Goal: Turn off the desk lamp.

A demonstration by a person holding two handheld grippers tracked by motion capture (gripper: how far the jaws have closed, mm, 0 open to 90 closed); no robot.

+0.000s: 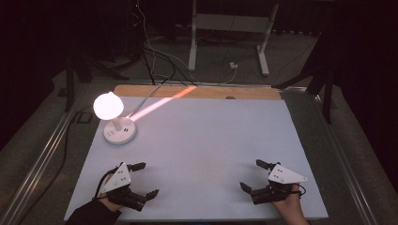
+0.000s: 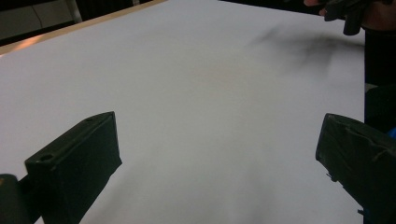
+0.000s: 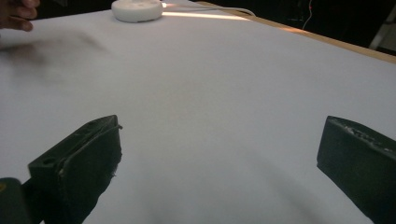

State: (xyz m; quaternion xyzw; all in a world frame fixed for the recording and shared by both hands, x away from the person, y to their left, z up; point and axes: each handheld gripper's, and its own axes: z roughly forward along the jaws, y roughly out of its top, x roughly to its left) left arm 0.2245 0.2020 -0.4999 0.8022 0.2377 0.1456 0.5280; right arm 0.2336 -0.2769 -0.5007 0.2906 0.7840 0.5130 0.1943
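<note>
Left gripper: jaws apart, nothing between them, near table corner.
Right gripper: jaws apart, nothing between them.
Lamp: lit, far left, well beyond left gripper.

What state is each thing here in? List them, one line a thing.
Desk lamp: switched on, head glowing, upright on its round base at the table's far left.
Lamp cord: trailing from the base off the far edge of the table.
Left hand-held gripper: open, nothing between its jaws, low over the white table.
Right hand-held gripper: open, nothing between its jaws, low over the table.
</note>
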